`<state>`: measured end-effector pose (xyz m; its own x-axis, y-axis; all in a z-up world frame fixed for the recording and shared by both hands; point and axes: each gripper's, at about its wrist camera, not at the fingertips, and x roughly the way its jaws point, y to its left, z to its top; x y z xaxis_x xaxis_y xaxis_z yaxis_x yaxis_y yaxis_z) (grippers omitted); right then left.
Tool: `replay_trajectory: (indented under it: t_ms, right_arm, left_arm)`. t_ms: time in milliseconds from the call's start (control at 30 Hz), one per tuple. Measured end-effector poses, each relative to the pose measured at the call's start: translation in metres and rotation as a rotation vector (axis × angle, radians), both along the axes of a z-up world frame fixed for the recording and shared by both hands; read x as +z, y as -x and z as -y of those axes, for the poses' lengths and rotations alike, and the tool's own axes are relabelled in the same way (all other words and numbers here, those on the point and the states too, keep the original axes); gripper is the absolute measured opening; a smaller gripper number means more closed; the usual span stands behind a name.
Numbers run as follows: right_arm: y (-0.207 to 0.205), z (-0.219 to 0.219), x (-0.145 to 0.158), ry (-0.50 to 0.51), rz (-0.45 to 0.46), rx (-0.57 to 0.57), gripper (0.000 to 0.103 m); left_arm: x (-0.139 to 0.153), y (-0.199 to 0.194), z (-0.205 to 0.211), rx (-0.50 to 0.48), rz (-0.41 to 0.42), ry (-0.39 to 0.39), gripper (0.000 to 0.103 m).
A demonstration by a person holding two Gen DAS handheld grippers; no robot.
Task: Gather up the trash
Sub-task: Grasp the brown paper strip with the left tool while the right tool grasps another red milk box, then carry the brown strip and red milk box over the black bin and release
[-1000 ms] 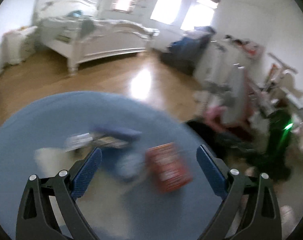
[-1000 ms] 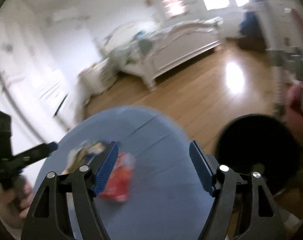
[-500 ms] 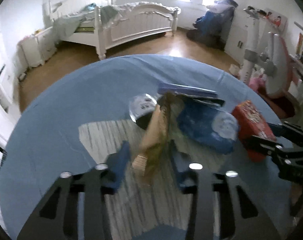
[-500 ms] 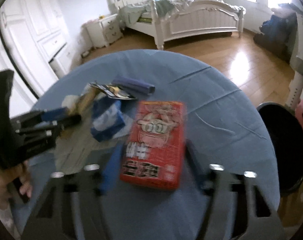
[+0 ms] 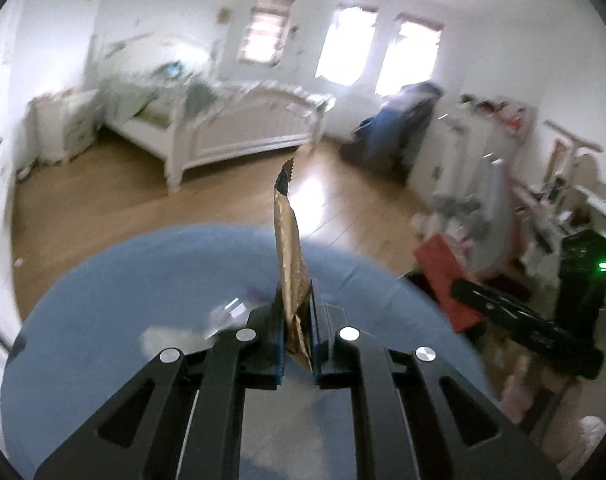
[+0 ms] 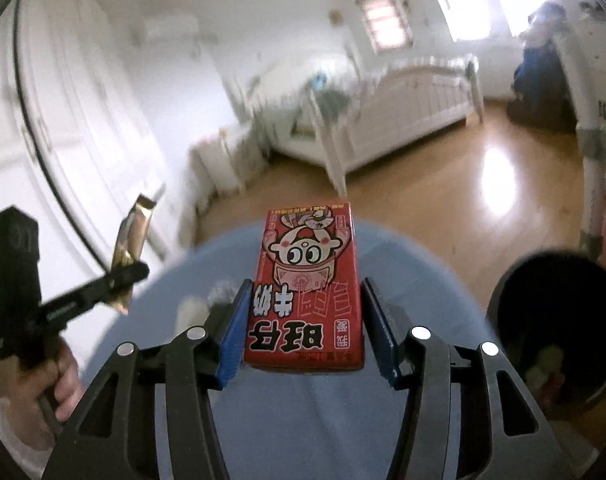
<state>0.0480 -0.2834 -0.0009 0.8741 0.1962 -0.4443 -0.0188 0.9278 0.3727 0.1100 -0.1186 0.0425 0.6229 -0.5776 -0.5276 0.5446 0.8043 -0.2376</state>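
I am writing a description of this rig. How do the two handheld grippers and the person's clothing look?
Both the left gripper and right gripper have black angular frames with triangular cutouts, silver round bolts and blue ribbed pads. The left gripper's boxy black handle is visible. The hand wears a white cuff.

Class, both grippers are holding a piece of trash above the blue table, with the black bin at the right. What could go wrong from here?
1. The gold wrapper is pinched only at its lower end by the left gripper; it stands tall and floppy, so it might slip or snag.
2. The red carton is clamped by its side edges in the right gripper; it could twist loose before reaching the black bin.
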Motion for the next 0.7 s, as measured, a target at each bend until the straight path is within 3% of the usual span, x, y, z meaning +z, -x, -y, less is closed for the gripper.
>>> replay_trajectory:
  t_ms: [100, 300, 500, 700]
  right_arm:
    - [0.016, 0.028, 0.026, 0.017, 0.091, -0.074, 0.053]
    - [0.041, 0.092, 0.048, 0.074, 0.154, -0.228, 0.053]
    - [0.066, 0.164, 0.027, 0.056, 0.118, -0.387, 0.054]
    - [0.073, 0.198, -0.007, 0.040, 0.064, -0.462, 0.054]
  left_arm:
    - [0.020, 0.006, 0.041, -0.088, 0.045, 0.030, 0.011]
    - [0.033, 0.009, 0.130, -0.255, 0.064, 0.049, 0.011]
    - [0.015, 0.001, 0.202, -0.355, 0.022, 0.059, 0.011]
    - [-0.012, -0.008, 0.270, -0.444, -0.047, 0.029, 0.011]
